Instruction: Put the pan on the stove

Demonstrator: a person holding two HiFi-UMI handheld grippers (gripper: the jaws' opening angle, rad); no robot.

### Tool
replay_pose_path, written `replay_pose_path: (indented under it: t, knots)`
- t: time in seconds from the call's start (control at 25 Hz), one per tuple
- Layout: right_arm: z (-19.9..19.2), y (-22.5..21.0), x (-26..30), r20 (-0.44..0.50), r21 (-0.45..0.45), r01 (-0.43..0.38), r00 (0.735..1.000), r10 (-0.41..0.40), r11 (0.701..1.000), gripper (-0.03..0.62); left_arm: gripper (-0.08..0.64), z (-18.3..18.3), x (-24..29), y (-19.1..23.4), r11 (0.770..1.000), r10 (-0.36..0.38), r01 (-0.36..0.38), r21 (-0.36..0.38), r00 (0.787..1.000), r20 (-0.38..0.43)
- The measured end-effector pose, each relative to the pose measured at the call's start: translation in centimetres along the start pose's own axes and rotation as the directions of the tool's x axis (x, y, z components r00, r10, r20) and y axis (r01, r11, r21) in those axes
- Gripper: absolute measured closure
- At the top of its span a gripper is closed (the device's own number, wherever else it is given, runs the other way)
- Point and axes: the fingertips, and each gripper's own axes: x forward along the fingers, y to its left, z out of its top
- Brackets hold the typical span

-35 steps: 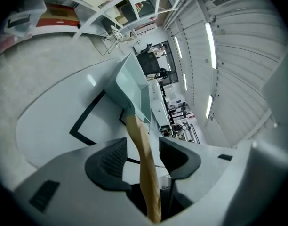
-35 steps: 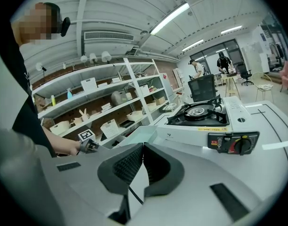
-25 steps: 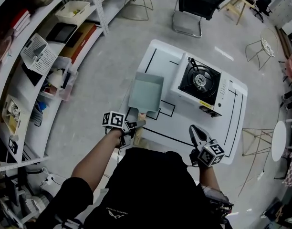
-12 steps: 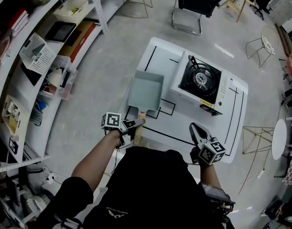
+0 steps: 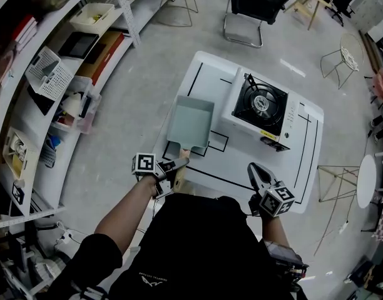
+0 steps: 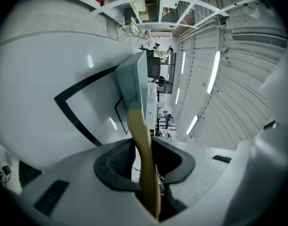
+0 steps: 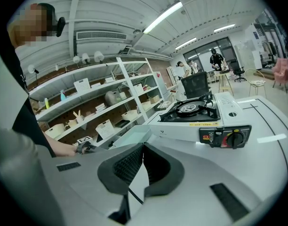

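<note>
Narrower than a second ago, my left gripper's (image 6: 143, 147) jaws have just been closing and now clamp the wooden handle (image 6: 137, 126). On the white table (image 5: 304, 161) the gas stove (image 5: 260, 105) stands just beside the square pan (image 5: 190, 122) (resting on the table), so I lift level and clear the grate. My right gripper (image 5: 254, 169) is closed on nothing.

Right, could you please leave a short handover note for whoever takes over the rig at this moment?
Left gripper: jaws have just been closing and now clamp the pan by its wooden handle.
Right gripper: jaws together, nothing between them, held over the near edge of the table.
Pan: on the white table beside the stove, apart from it.
Done: handle grasped.
Left to do: lift the pan, set it on the stove, release.
</note>
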Motion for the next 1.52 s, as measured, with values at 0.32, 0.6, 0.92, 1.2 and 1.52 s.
replay_pose_path:
  t: [0.32, 0.6, 0.92, 1.2, 1.52]
  knots:
    - [0.3, -0.2, -0.5, 0.010, 0.040, 0.017, 1.000, -0.017, 0.999, 0.566, 0.446, -0.7, 0.0, -1.0, 1.000, -0.025, 0.025, -0.007, 1.000, 0.019]
    - [0.0, -0.3, -0.7, 0.007, 0.021, 0.017, 1.000, -0.017, 1.000, 0.566, 0.445, -0.1, -0.9, -1.0, 0.999, -0.007, 0.004, 0.051, 0.999, 0.054]
    - [0.1, -0.4, -0.9, 0.038, 0.051, 0.039, 0.998, -0.041, 0.998, 0.566, 0.443, 0.4, -1.0, -3.4, 0.994, -0.042, 0.035, 0.105, 0.997, 0.070]
    - [-0.6, -1.1, -0.8, 0.042, 0.022, 0.037, 0.998, -0.037, 0.999, 0.566, 0.442, 0.9, -0.3, -5.9, 0.988, -0.063, 0.052, 0.143, 0.996, 0.071]
    - [-0.6, -2.1, -1.4, 0.065, 0.049, 0.067, 0.995, -0.070, 0.997, 0.566, 0.440, 1.9, 0.6, -7.6, 0.988, -0.050, 0.039, 0.151, 0.996, 0.067]
